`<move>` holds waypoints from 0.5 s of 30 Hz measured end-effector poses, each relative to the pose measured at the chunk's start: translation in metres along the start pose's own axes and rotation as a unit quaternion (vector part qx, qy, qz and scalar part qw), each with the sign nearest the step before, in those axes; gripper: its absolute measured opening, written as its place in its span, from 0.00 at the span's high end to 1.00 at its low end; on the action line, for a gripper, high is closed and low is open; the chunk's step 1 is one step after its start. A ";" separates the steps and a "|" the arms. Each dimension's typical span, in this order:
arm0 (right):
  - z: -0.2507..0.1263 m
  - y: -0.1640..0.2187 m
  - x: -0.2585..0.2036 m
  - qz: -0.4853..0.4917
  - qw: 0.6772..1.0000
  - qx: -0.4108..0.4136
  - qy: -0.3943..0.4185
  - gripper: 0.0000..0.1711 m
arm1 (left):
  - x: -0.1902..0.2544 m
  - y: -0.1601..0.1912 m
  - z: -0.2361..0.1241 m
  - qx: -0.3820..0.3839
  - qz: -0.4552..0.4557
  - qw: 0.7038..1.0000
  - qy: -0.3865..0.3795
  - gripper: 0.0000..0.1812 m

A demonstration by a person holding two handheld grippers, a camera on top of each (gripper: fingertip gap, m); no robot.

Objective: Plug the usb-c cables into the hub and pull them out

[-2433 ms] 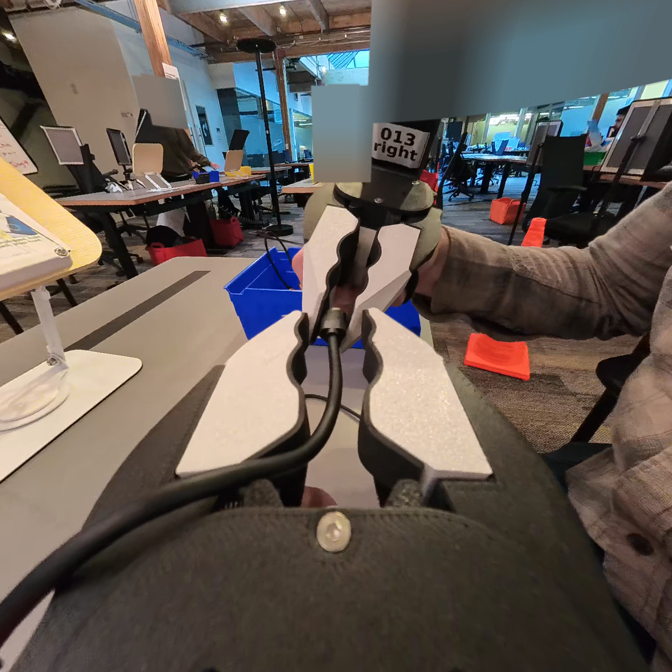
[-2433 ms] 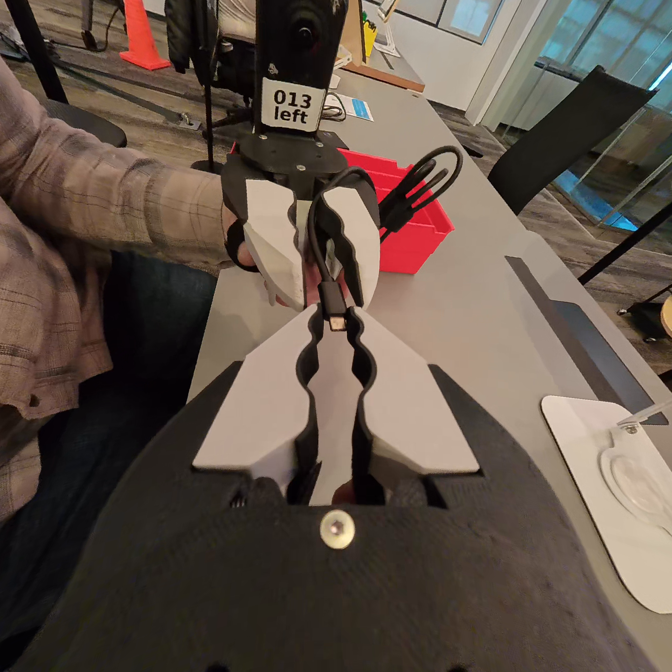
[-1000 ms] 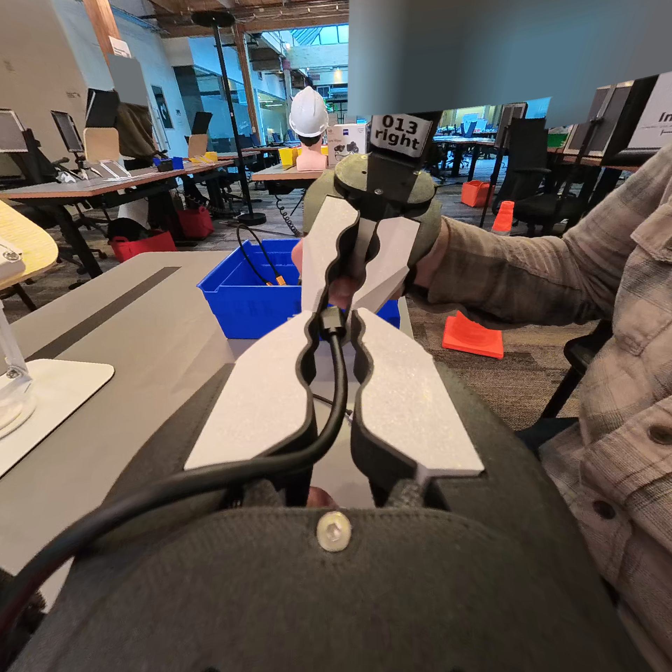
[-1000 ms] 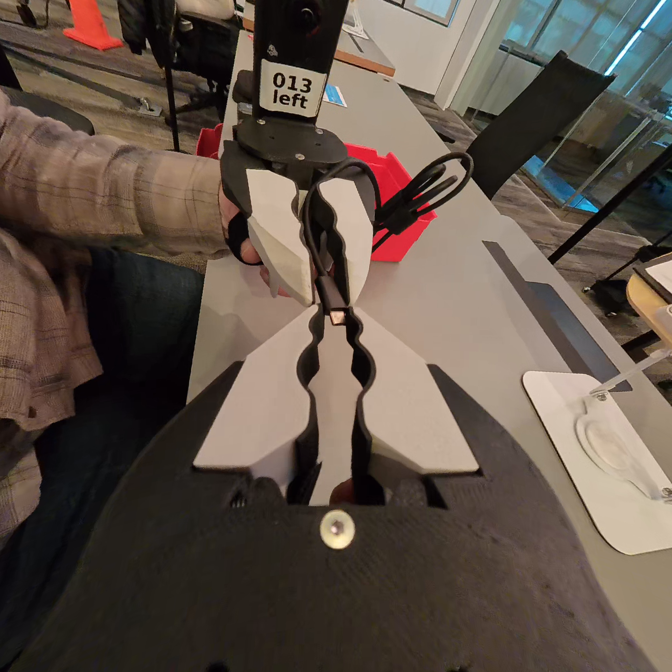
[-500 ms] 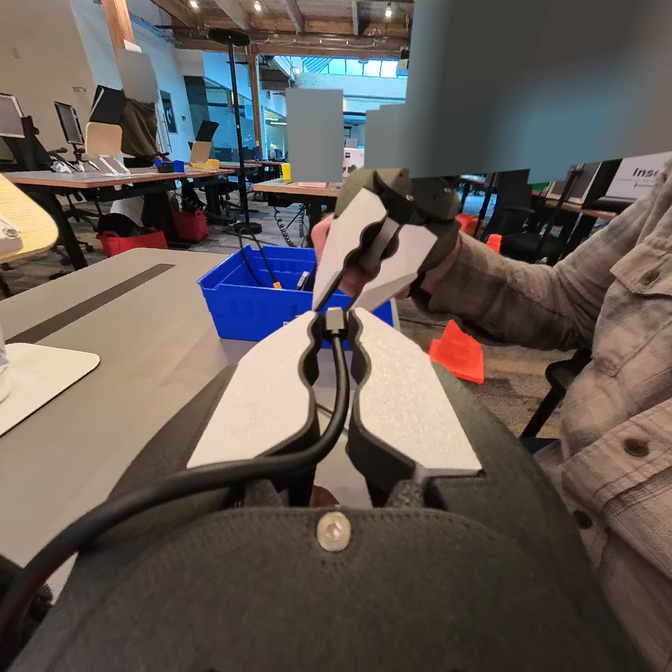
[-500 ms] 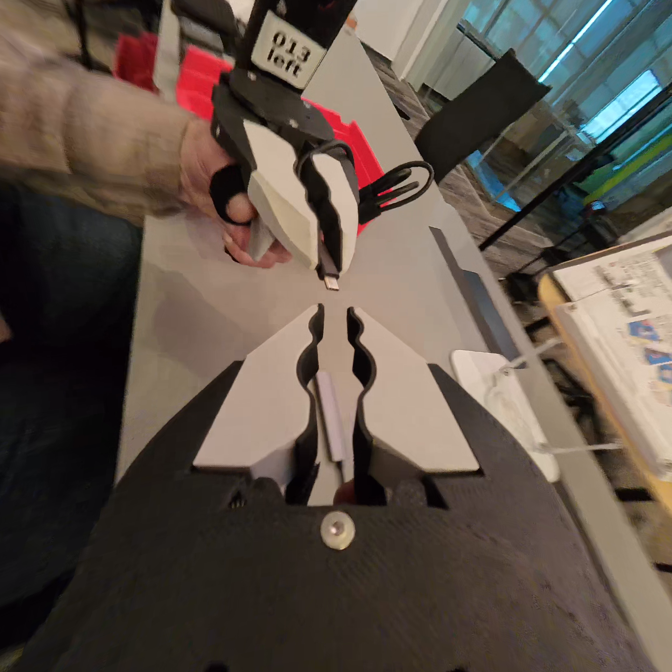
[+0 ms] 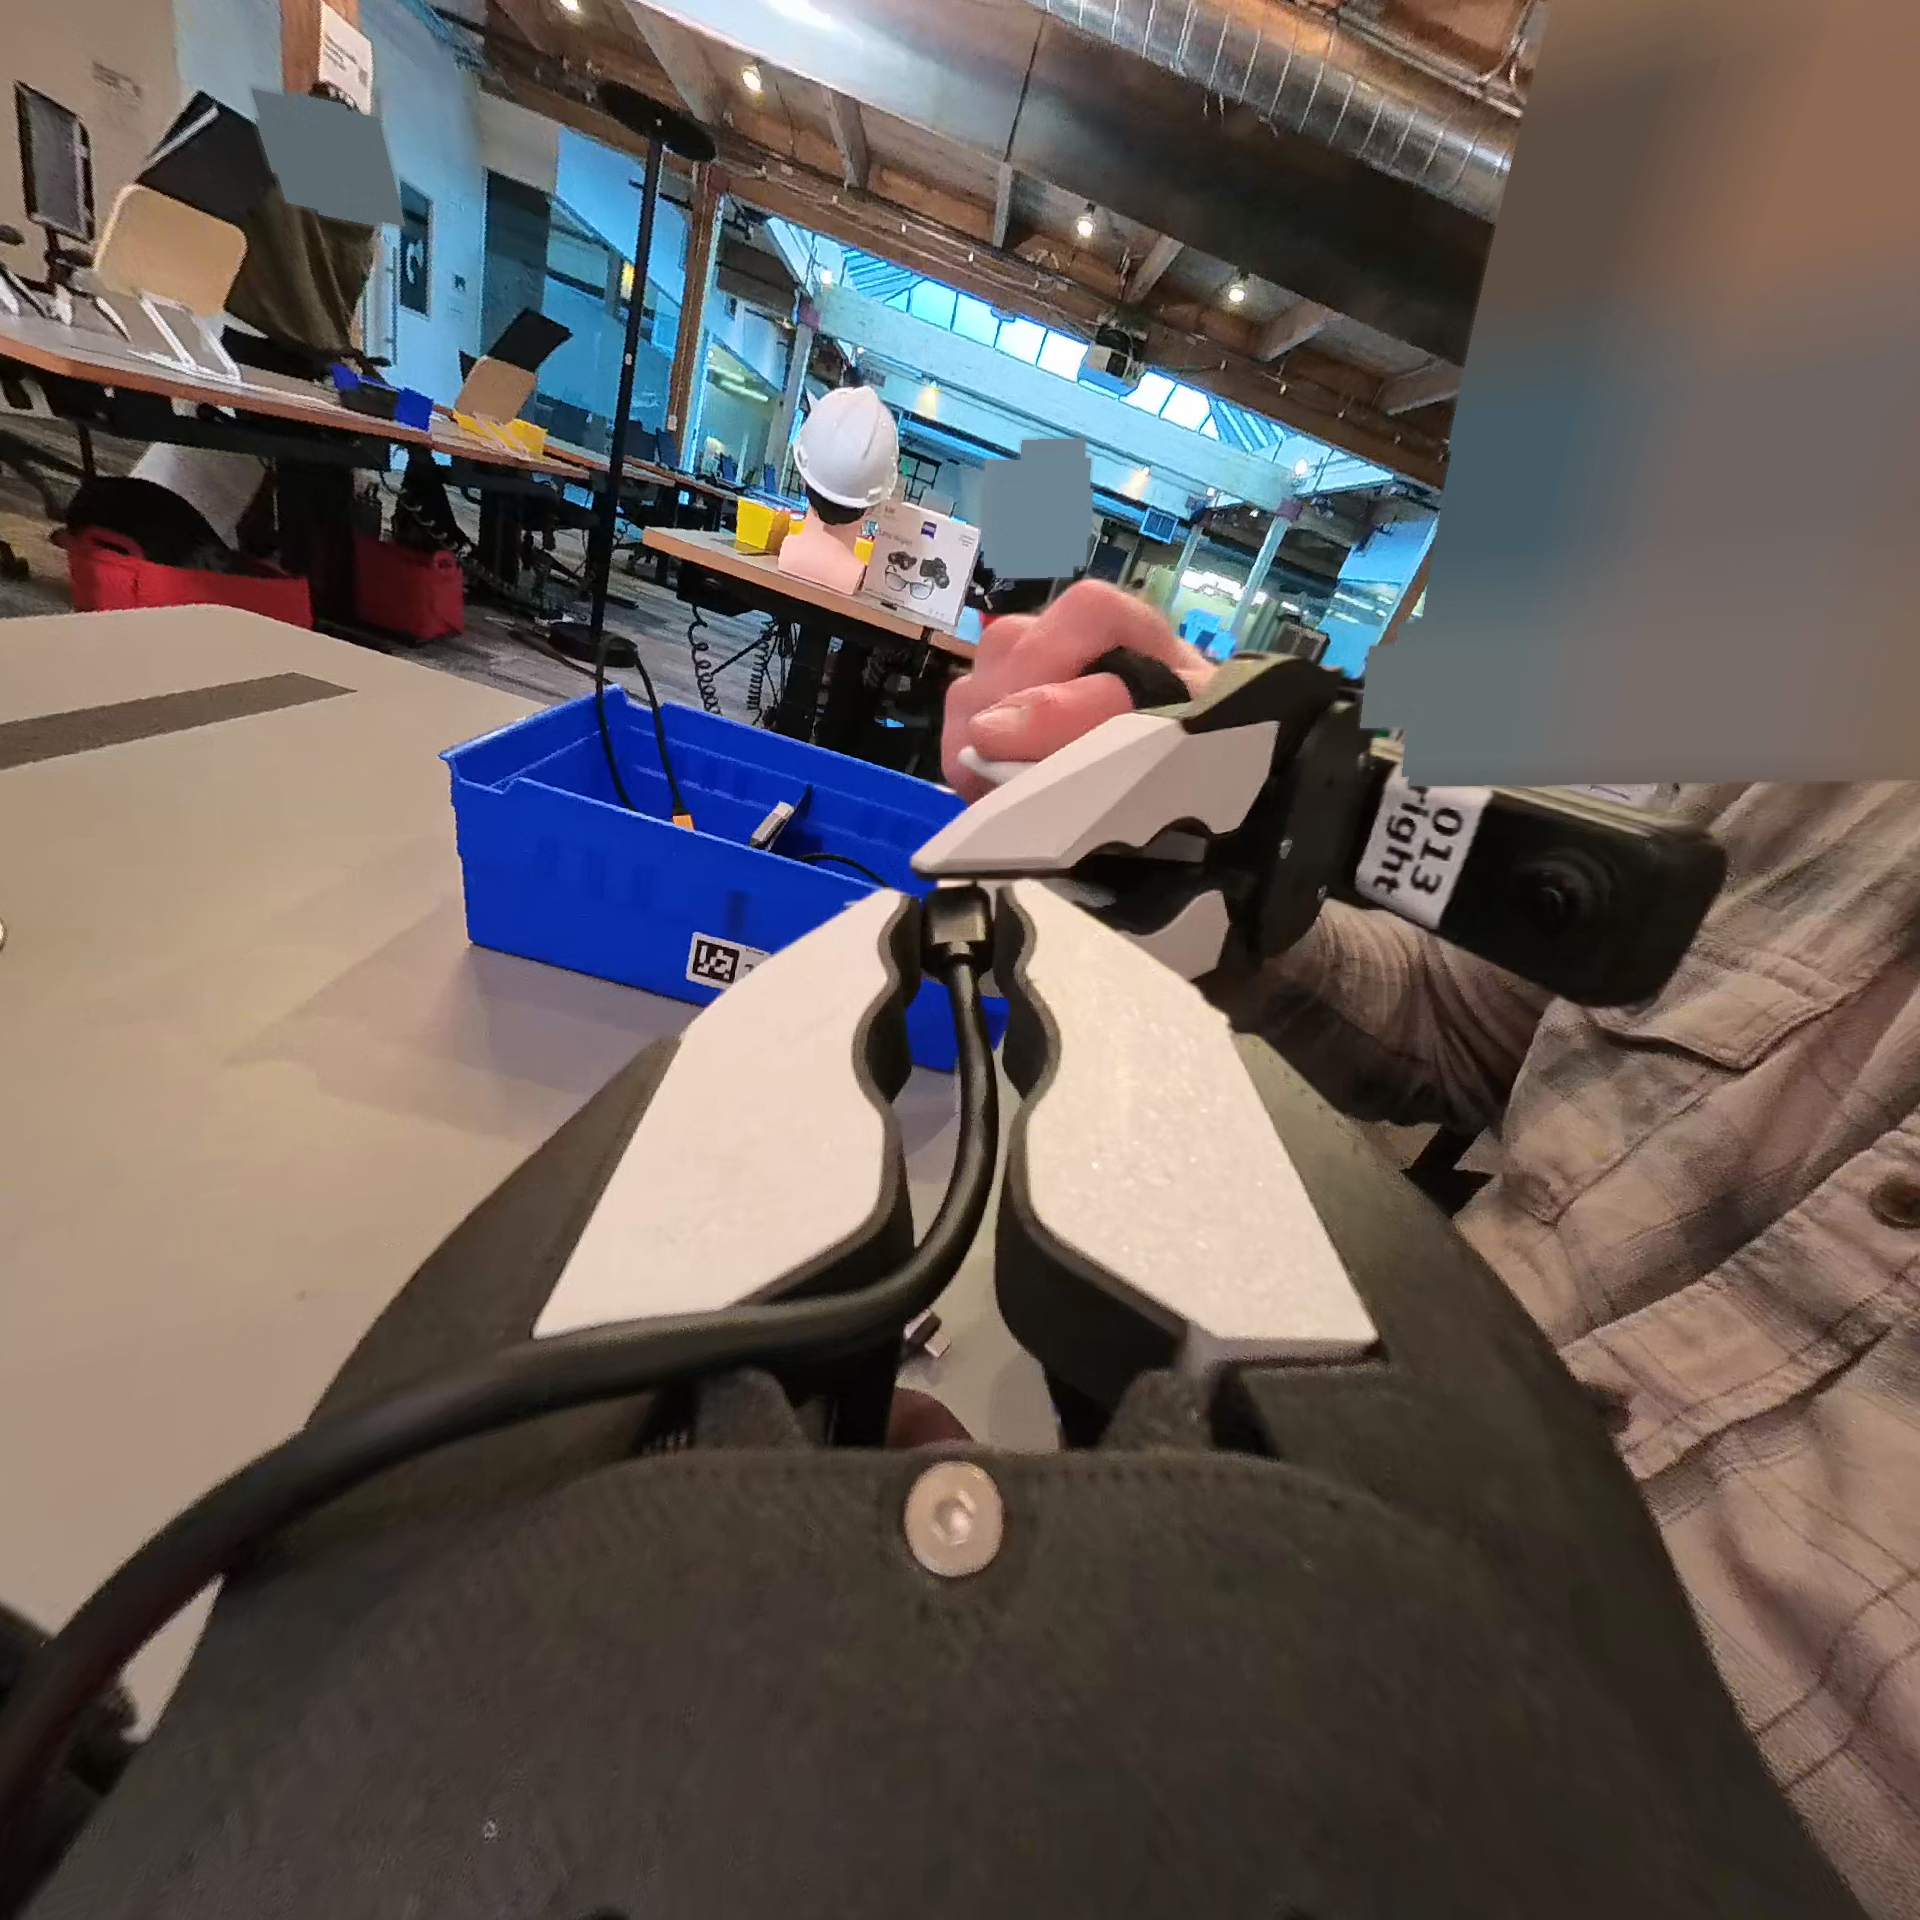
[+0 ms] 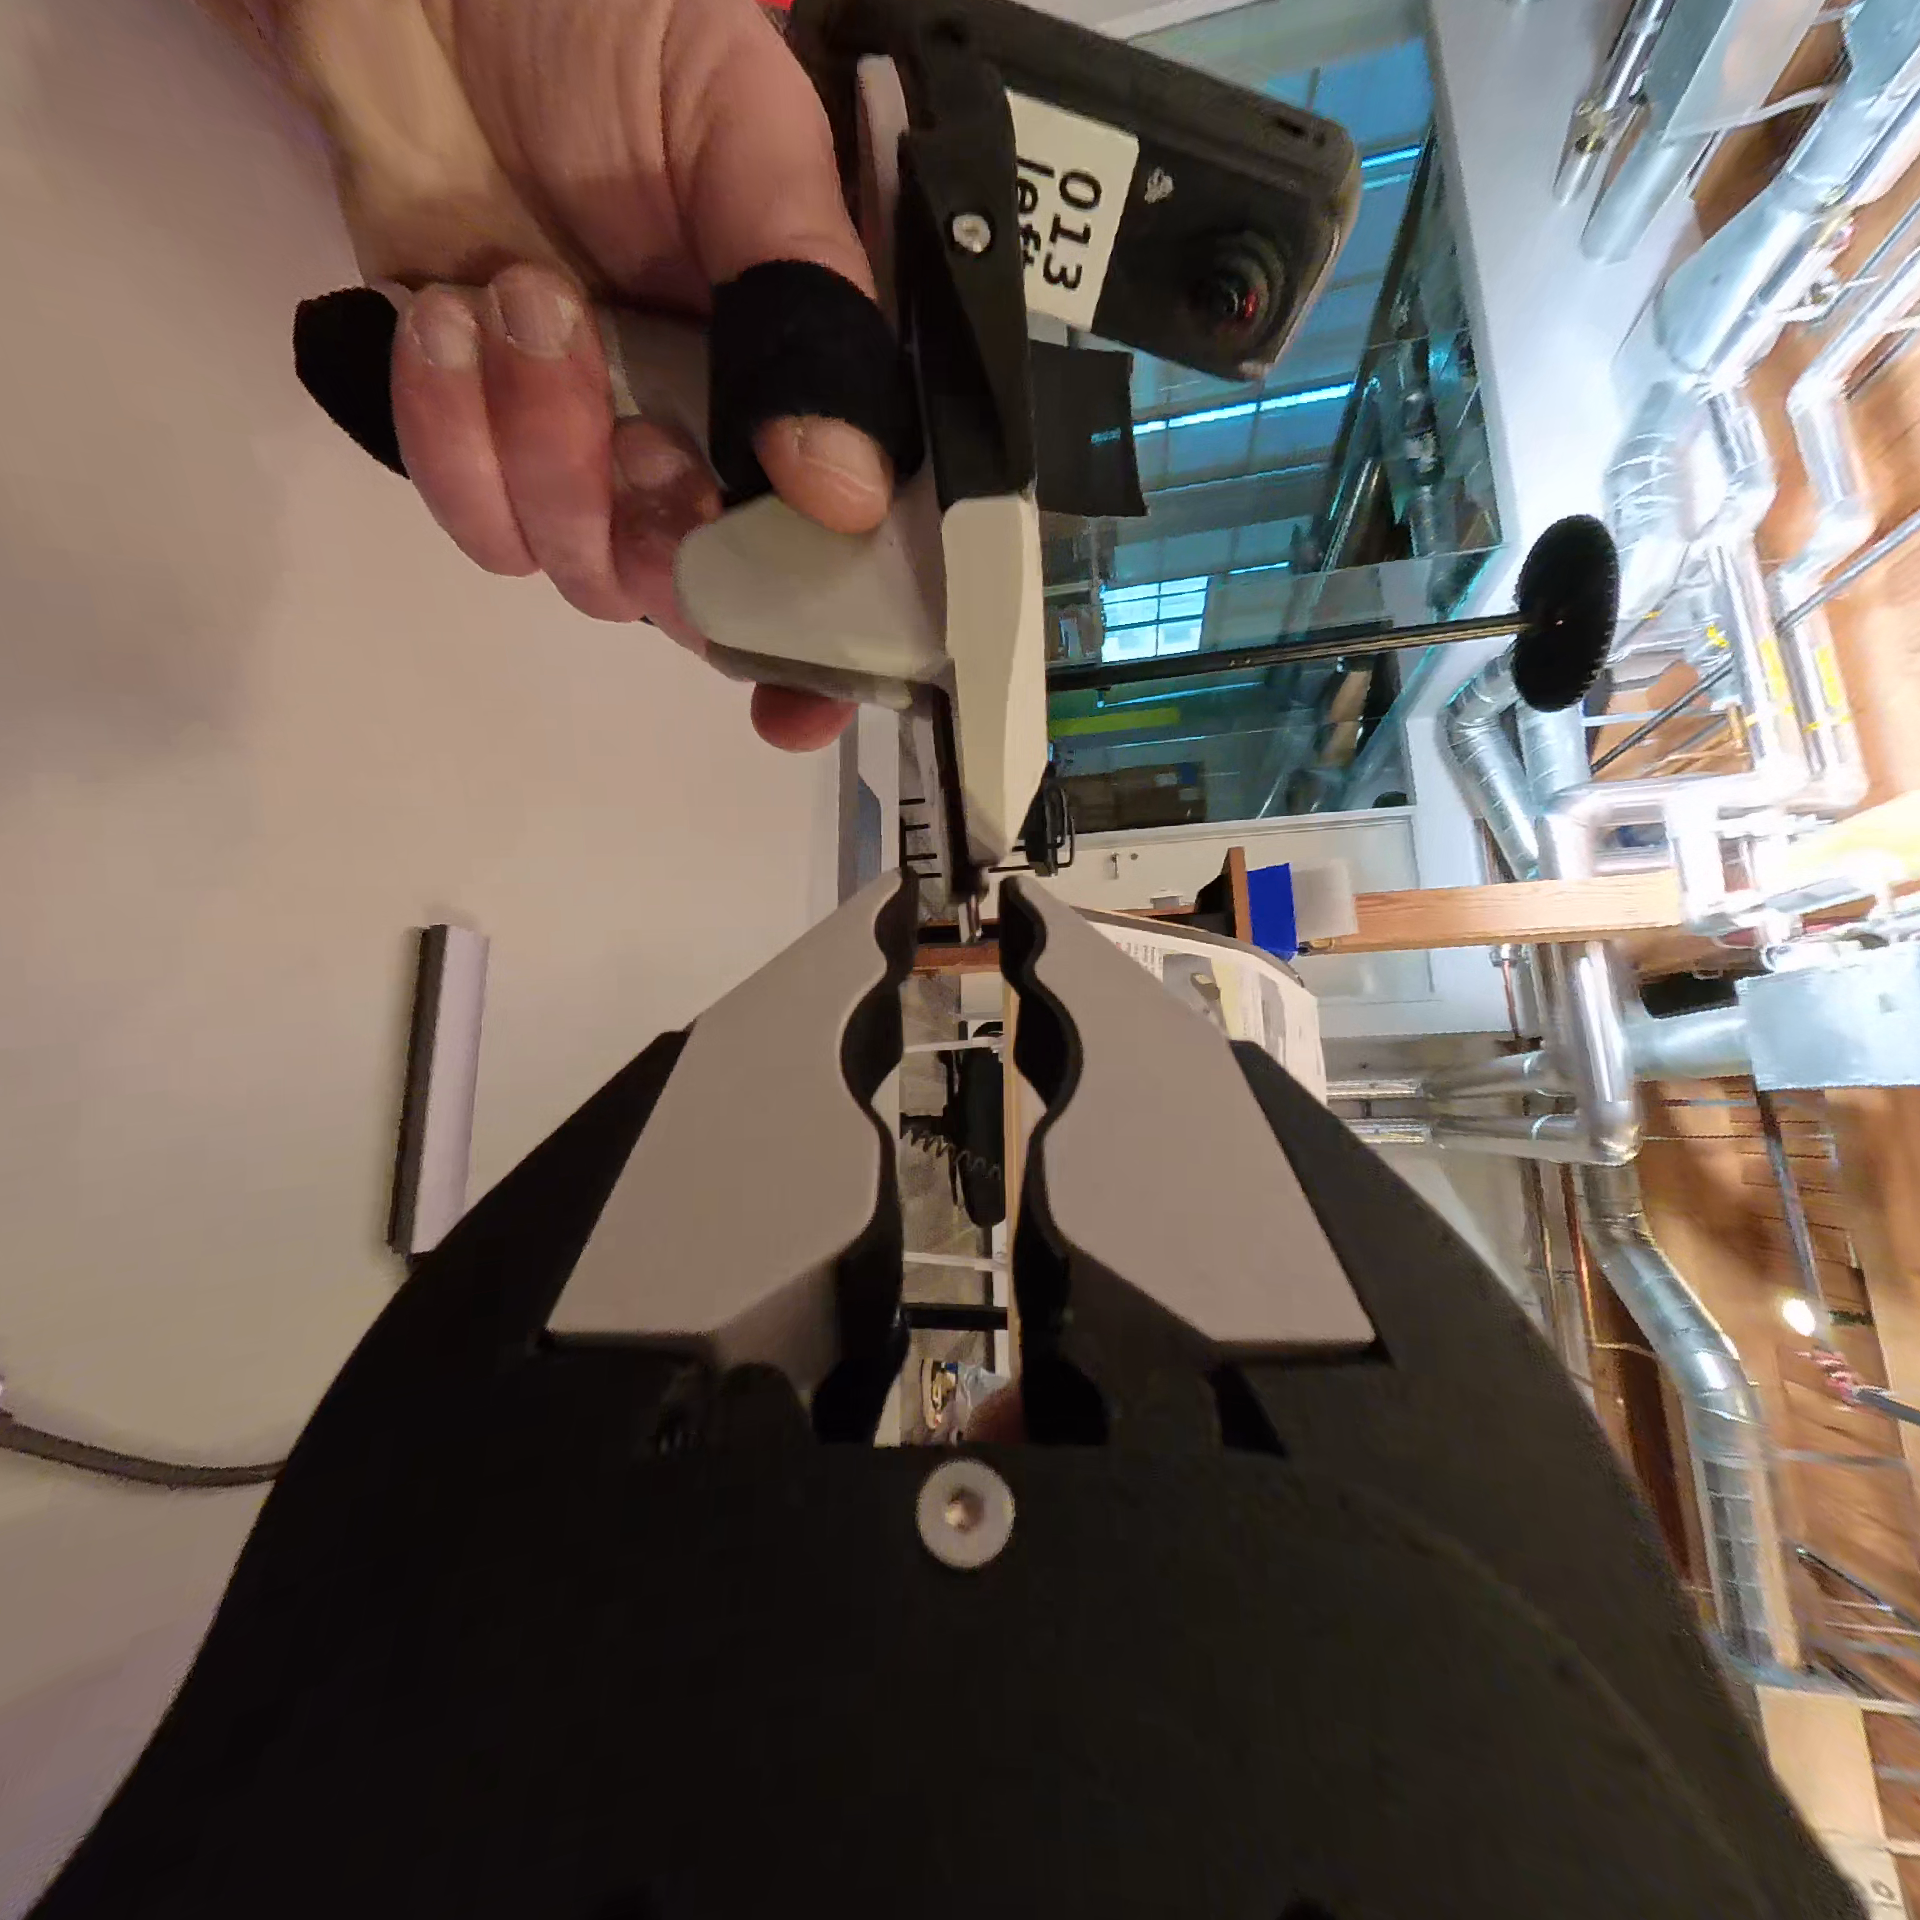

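My left gripper [image 7: 954, 906] is shut on a black usb-c cable [image 7: 974, 1091]; its plug [image 7: 951, 920] sticks out past the fingertips. My right gripper [image 7: 982, 881] lies on its side just beyond that plug. In the right wrist view my right gripper [image 8: 954, 899] stands narrowly open, and the metal tip of the plug [image 8: 968, 920] sits in the gap at its fingertips. I cannot tell if it touches them. The left gripper [image 8: 977, 873] shows edge-on above it. A silver bar that looks like the hub [image 8: 442, 1081] lies on the grey table [image 8: 208, 831], apart from both grippers.
A blue bin [image 7: 582, 883] with several cables stands on the table [image 7: 208, 1039] behind the grippers. A thin grey cable [image 8: 125, 1465] runs over the table at the lower left. A person's hands and plaid sleeve [image 7: 1714, 1195] are close on the right.
My right gripper has rolled onto its side and come back up to the plug, so its view is turned a quarter. My left gripper has kept hold of the cable.
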State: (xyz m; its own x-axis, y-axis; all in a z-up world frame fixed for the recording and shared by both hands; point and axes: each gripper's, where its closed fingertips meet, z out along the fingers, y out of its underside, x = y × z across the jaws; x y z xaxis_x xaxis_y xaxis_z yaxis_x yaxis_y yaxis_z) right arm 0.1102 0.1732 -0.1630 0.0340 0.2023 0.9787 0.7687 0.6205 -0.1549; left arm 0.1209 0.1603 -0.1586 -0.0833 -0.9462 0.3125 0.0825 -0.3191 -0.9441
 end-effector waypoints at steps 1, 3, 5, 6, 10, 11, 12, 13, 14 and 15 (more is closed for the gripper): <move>0.000 -0.001 -0.001 -0.003 1.000 -0.002 0.001 0.92 | -0.001 0.001 0.001 -0.004 -0.001 1.000 -0.001 0.93; 0.000 0.000 0.000 -0.004 1.000 -0.004 0.007 0.96 | 0.001 0.000 0.002 0.001 -0.011 1.000 0.005 0.93; -0.001 0.001 -0.001 0.003 1.000 -0.002 -0.005 0.98 | 0.000 0.004 0.004 -0.010 -0.012 1.000 0.002 0.93; -0.002 0.000 0.000 0.009 1.000 0.000 -0.005 0.98 | 0.002 0.003 0.004 -0.007 -0.016 1.000 0.006 0.93; -0.002 0.002 0.004 0.027 1.000 -0.009 0.005 0.98 | 0.002 -0.001 0.006 0.000 -0.016 1.000 0.002 0.93; -0.001 0.004 0.005 0.034 0.999 -0.014 0.007 0.98 | 0.002 -0.001 0.006 -0.001 -0.014 1.000 0.001 0.93; -0.001 0.005 0.007 0.038 0.999 -0.019 0.013 0.98 | 0.001 -0.002 0.007 0.000 -0.013 1.000 -0.005 0.92; -0.002 0.005 0.009 0.044 0.999 -0.022 0.022 0.98 | 0.000 -0.003 0.008 0.004 -0.015 1.000 -0.009 0.91; -0.002 0.005 0.011 0.053 0.998 -0.024 0.029 0.98 | 0.000 -0.005 0.008 0.008 -0.015 1.000 -0.011 0.90; -0.003 0.005 0.013 0.060 0.997 -0.026 0.039 0.98 | 0.000 -0.006 0.008 0.014 -0.013 1.000 -0.013 0.89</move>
State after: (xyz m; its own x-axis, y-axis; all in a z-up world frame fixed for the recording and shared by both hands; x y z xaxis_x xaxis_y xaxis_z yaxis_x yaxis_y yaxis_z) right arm 0.1161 0.1768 -0.1505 0.1759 0.2128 0.9611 0.7878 0.5550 -0.2671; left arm 0.1285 0.1617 -0.1517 -0.0605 -0.9388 0.3390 0.1089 -0.3438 -0.9327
